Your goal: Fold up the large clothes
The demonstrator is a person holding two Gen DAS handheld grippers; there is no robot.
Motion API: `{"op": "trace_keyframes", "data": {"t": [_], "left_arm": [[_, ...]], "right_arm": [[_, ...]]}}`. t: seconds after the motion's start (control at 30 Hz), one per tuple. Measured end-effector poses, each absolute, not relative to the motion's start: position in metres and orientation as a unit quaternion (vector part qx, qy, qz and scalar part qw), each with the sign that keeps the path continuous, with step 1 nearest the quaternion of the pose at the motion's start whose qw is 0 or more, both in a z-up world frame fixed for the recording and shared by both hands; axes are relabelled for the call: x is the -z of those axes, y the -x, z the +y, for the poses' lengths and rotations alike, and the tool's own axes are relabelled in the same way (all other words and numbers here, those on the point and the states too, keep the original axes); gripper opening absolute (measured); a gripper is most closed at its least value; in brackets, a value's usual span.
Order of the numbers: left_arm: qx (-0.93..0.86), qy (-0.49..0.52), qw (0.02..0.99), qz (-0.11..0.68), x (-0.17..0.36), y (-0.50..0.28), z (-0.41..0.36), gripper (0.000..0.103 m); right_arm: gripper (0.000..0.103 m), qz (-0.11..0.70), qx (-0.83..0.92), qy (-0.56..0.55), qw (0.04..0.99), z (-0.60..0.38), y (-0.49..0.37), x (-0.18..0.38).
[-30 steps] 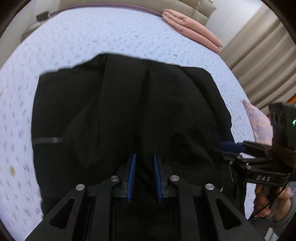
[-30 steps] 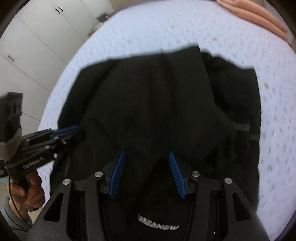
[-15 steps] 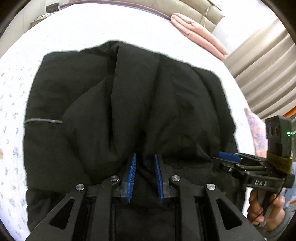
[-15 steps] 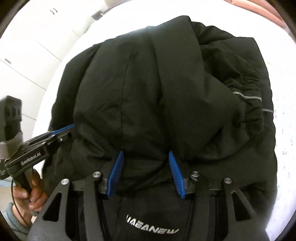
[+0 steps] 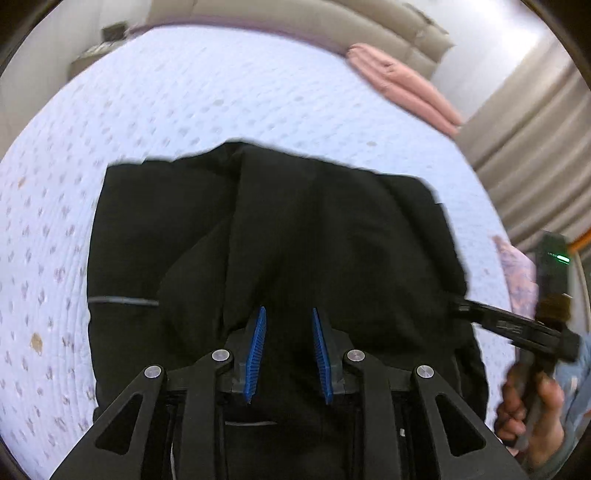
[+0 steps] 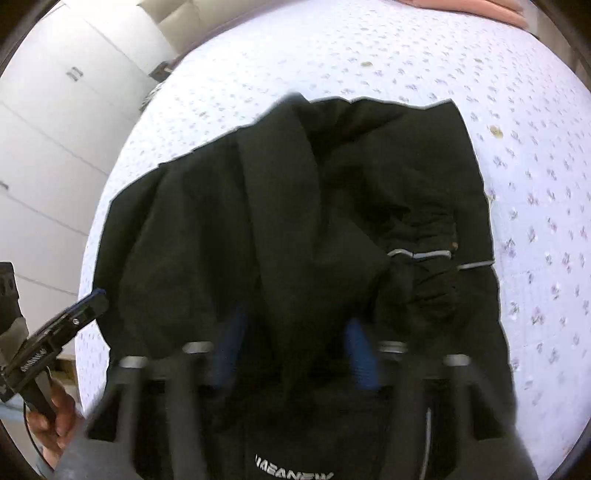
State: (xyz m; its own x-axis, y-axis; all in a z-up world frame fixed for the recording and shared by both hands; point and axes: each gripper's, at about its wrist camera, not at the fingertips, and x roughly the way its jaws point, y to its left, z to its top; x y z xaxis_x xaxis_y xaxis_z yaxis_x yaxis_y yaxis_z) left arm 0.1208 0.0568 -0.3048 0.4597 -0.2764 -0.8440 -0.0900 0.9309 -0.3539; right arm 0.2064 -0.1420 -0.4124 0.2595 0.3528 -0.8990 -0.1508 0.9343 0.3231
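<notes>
A black jacket (image 5: 295, 240) lies crumpled on the bed, with a grey reflective stripe (image 5: 122, 301) on one sleeve. My left gripper (image 5: 288, 310) hangs over its near hem. The blue pads stand a narrow gap apart and are opening, with black cloth showing between them. My right gripper (image 6: 295, 317) is blurred over the same jacket (image 6: 295, 221). Its jaws are closing from wide apart around a raised fold, and the pads are not pressed together. From the side, the right gripper (image 5: 458, 306) meets the jacket's right edge and the left gripper (image 6: 96, 297) its left edge.
The bed sheet (image 5: 221, 92) is pale blue with small prints. A folded pink blanket (image 5: 402, 85) lies at the far corner by the headboard (image 5: 295, 18). Curtains (image 5: 535, 147) hang on the right and white wardrobe doors (image 6: 55, 129) stand on the left. A hand (image 5: 532, 406) holds each gripper.
Both views have drawn back from the jacket after coming in close. The left pads stand slightly wider apart. The right gripper's fingers now blur with motion. The jacket lies as before.
</notes>
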Motion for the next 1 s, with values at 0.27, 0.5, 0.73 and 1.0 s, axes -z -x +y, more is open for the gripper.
{"op": "trace_keyframes", "data": {"t": [0.27, 0.5, 0.73, 1.0], "left_arm": [[0.07, 0.208, 0.813, 0.539, 0.332, -0.119, 0.056, 0.025], [0.088, 0.181, 0.822, 0.533, 0.328, -0.115, 0.051, 0.024], [0.066, 0.123, 0.869, 0.474, 0.254, -0.104, 0.04, 0.062], [0.012, 0.113, 0.846, 0.52, 0.325, -0.137, 0.055, 0.062]], "right_arm": [[0.012, 0.574, -0.114, -0.045, 0.81, -0.155, -0.192, 0.411], [0.017, 0.603, -0.11, -0.116, 0.781, -0.161, -0.215, 0.438], [0.058, 0.553, -0.12, -0.116, 0.816, -0.149, -0.199, 0.352], [0.065, 0.593, -0.157, -0.02, 0.789, -0.055, -0.206, 0.408]]}}
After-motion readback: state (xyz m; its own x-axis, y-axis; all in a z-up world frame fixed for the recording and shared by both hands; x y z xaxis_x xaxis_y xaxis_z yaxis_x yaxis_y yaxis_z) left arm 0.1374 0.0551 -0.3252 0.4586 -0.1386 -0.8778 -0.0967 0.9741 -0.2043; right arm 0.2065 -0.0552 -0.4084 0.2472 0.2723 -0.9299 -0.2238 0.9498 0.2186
